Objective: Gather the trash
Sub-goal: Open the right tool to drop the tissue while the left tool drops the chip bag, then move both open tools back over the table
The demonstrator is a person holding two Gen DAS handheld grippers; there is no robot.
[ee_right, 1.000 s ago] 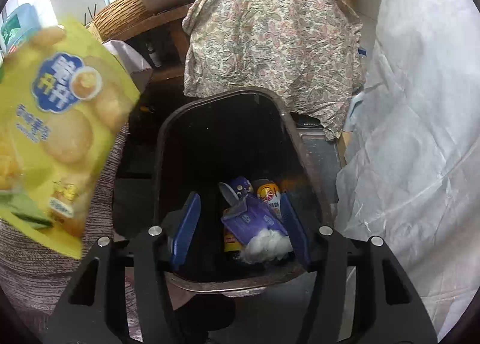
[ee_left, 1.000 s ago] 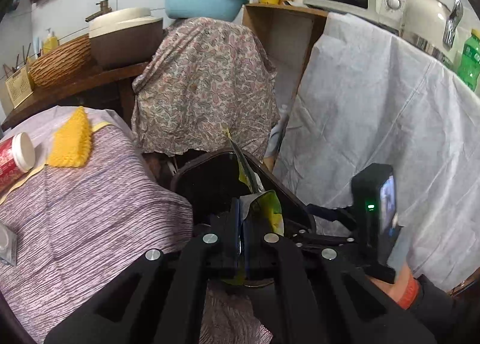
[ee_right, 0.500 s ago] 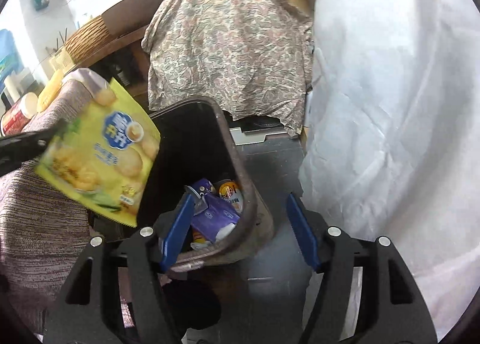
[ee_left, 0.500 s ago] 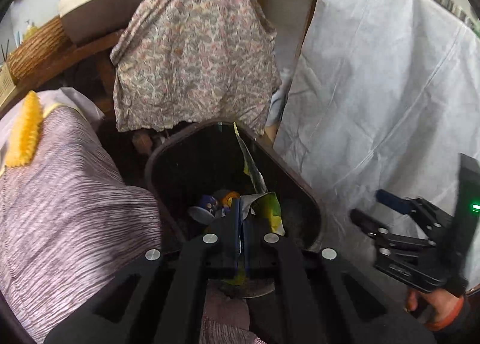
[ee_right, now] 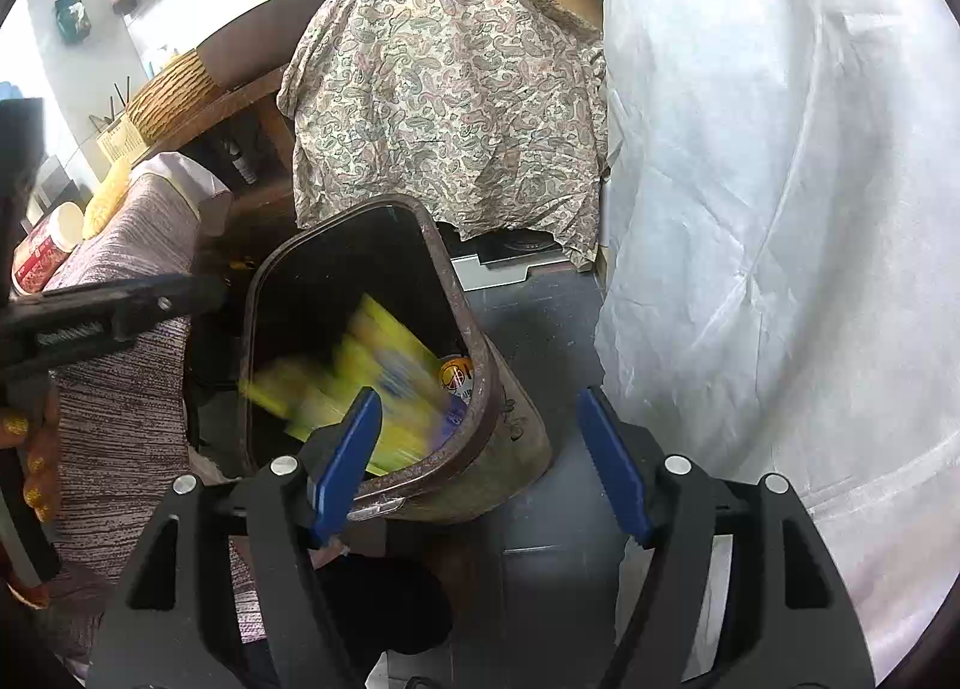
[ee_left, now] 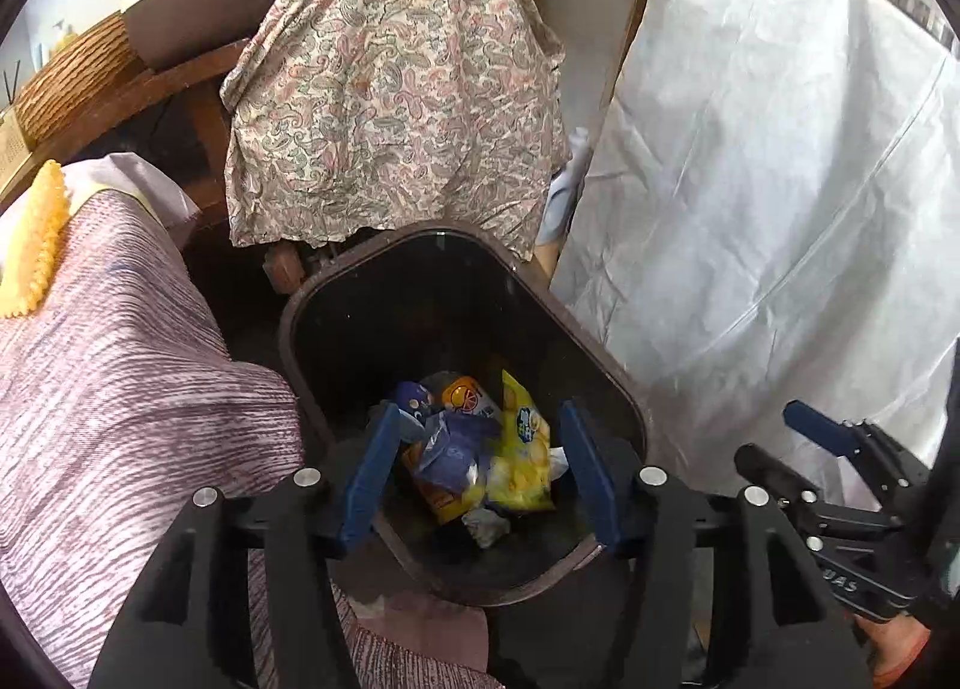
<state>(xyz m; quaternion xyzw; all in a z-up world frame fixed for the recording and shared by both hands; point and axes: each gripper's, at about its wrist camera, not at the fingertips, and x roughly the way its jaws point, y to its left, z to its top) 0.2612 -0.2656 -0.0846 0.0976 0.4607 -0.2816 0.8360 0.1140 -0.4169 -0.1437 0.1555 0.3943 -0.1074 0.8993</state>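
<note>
A dark brown trash bin stands on the floor; it also shows in the right wrist view. A yellow chip bag lies inside it among a purple wrapper and an orange-labelled can. In the right wrist view the chip bag is a blur inside the bin. My left gripper is open and empty right above the bin. My right gripper is open and empty, over the bin's right side and the floor; it also shows in the left wrist view.
A striped purple cloth covers the table left of the bin, with a yellow sponge and a red jar on it. A paisley-draped object stands behind the bin. A white sheet hangs on the right.
My left gripper opened and let go of the yellow chip bag, which dropped into the bin. My right gripper drew back to the right of the bin.
</note>
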